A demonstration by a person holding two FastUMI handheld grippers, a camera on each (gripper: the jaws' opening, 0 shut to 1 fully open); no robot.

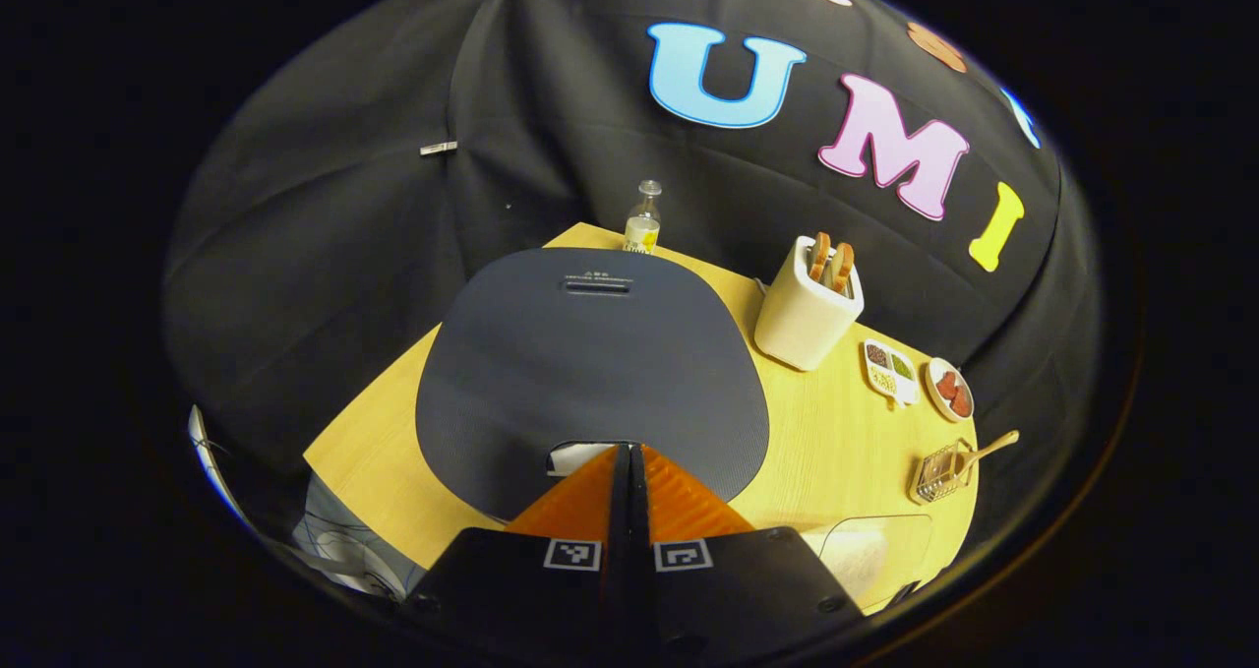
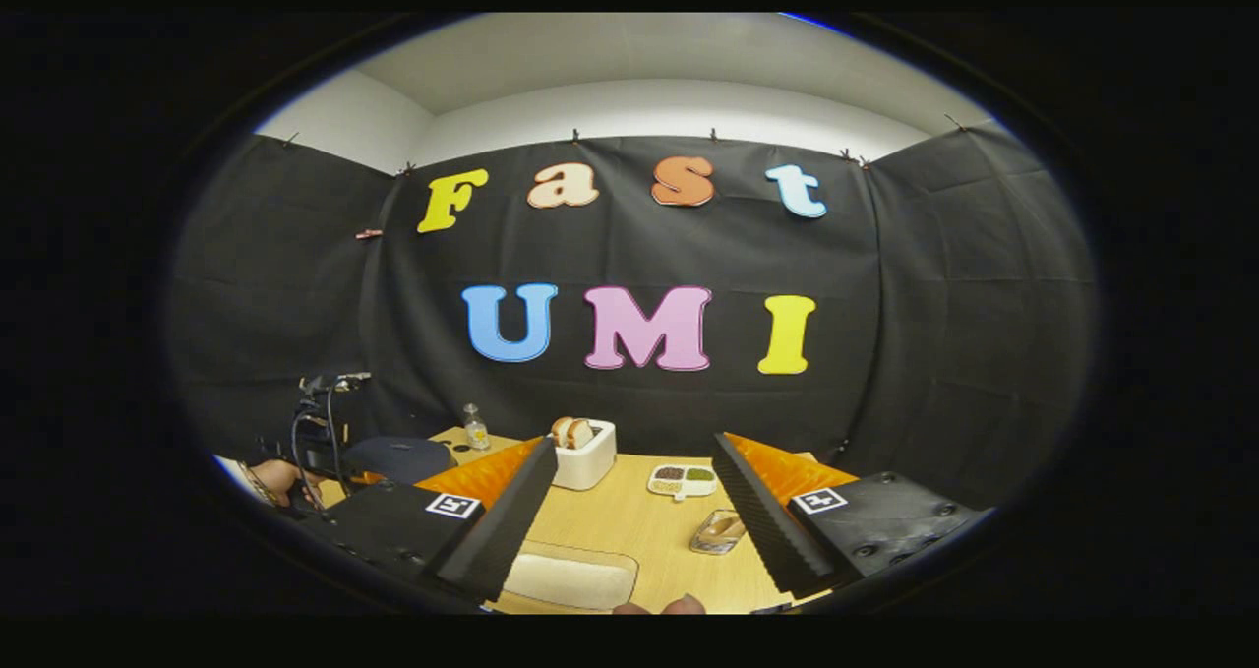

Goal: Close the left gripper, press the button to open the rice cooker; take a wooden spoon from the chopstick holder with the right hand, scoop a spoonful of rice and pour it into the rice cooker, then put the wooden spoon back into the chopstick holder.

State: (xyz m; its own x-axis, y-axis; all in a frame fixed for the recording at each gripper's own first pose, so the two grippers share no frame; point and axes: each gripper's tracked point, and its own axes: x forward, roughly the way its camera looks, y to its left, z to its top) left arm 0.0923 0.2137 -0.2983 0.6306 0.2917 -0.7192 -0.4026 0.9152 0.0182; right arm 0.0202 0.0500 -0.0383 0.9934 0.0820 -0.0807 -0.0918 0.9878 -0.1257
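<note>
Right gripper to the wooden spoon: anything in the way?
Nothing visible. The right gripper has its jaws open, and the wooden spoon sits in the chopstick holder just ahead between them, with only bare table in between.

1. Left gripper (image 1: 627, 466): two wedge-shaped fingers with ribbed faces, mounted on matte black blocks.
2. One square black-and-white fiducial marker fixed on top of each block; round screw heads along the lower block edges.
3. Right gripper (image 2: 634, 496): same build, ribbed wedge fingers on black blocks, one square marker per block, screw heads on the right-hand block.
4. In the right gripper view, far left: black cables looped above the other black gripper body, gripped by a hand (image 2: 278, 479) wearing a beaded bracelet at the wrist.
</note>
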